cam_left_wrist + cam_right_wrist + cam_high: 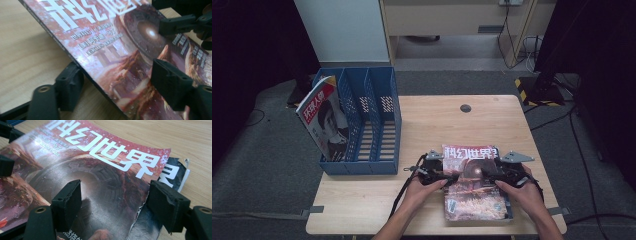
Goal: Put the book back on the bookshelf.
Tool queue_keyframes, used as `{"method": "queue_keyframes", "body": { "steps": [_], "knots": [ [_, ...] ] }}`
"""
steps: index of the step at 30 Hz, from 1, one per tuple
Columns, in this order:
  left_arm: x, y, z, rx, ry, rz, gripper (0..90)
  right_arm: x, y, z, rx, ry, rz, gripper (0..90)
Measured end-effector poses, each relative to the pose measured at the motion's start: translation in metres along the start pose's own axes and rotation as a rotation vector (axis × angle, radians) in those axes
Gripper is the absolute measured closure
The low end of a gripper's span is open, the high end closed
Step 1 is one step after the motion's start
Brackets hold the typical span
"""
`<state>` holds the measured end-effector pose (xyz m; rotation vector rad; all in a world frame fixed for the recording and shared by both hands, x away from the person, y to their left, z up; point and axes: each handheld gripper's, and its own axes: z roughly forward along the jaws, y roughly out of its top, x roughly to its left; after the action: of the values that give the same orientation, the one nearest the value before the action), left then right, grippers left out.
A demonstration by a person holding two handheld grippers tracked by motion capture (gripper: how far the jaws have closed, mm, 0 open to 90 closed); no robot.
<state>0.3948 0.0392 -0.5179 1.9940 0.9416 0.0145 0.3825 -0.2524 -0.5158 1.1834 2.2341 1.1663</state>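
A red magazine with large white characters (472, 182) lies flat at the table's front right, on top of a darker magazine (172, 173) whose torn edge sticks out on the right. A person's hands hold both grippers at its sides. My left gripper (443, 176) stands open astride the magazine's left edge (112, 50): one jaw is on the wood beside it, the other over the cover. My right gripper (504, 176) is open too, one jaw over the red cover (100, 170) and the other past its right edge. No pad presses on the paper.
A blue three-slot file rack (382, 125) stands at the table's left, with a red and white magazine (324, 120) leaning in its leftmost slot. Bare wood of the table (437, 120) lies between rack and magazines. A small round cable hole (465, 108) sits near the far edge.
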Motion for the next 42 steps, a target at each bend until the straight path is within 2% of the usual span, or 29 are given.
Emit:
{"method": "queue_keyframes", "body": {
  "steps": [6, 15, 23, 26, 29, 38, 42],
  "knots": [
    [-0.003, 0.003, -0.001, 0.004, -0.006, 0.031, 31.5, 0.004, 0.001, 0.003, -0.001, 0.021, -0.016, 27.4],
    [-0.002, 0.005, -0.003, -0.013, -0.006, 0.029, 38.8, 0.004, 0.002, 0.003, 0.01, 0.021, -0.009, 27.5],
    [0.0, 0.008, -0.009, -0.043, -0.034, 0.03, 51.8, 0.007, 0.004, 0.004, 0.021, 0.022, -0.002, 28.3],
    [0.0, 0.007, -0.009, -0.046, -0.049, 0.039, 56.3, 0.008, 0.004, 0.004, 0.018, 0.041, -0.007, 32.8],
    [-0.001, 0.006, -0.007, -0.037, -0.051, 0.046, 56.5, 0.011, 0.005, 0.005, 0.024, 0.055, -0.014, 33.2],
    [-0.001, 0.009, -0.009, -0.048, -0.051, 0.041, 56.6, 0.012, 0.006, 0.006, 0.025, 0.048, -0.019, 33.2],
    [0.0, 0.012, -0.01, -0.05, -0.063, 0.016, 52.4, 0.013, 0.006, 0.006, 0.027, 0.046, -0.019, 33.0]
  ]
}}
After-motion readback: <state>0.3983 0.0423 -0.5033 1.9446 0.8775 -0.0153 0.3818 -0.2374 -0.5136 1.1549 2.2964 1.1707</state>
